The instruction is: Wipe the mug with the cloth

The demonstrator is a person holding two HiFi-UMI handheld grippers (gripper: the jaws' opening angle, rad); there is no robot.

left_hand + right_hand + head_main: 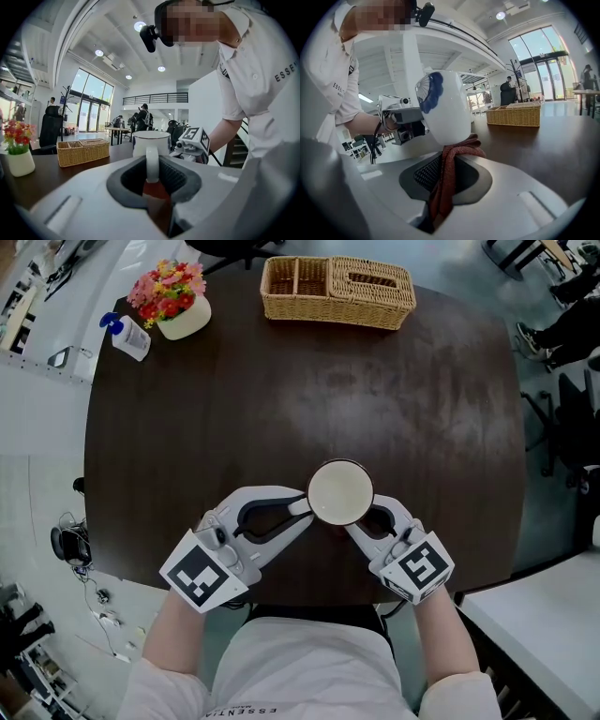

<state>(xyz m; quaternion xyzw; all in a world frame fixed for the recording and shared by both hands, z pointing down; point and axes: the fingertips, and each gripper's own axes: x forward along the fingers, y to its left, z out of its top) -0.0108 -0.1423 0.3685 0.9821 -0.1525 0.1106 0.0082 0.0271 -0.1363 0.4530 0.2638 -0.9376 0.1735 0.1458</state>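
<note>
A white mug (340,491) with a blue mark on its side is seen from above near the table's front edge. My left gripper (298,509) is shut on the mug's handle (151,161), which stands upright between the jaws. My right gripper (361,521) is shut on a red cloth (454,154). The bunched top of the cloth presses against the lower side of the mug (445,110). In the head view the mug hides the cloth. The right gripper's marker cube (194,138) shows just behind the mug in the left gripper view.
The dark round table (234,427) carries a wicker basket (337,292) at the far edge. A flower pot (173,301) and a white bottle with a blue cap (127,336) stand at the far left. A white table (544,615) is close on the right.
</note>
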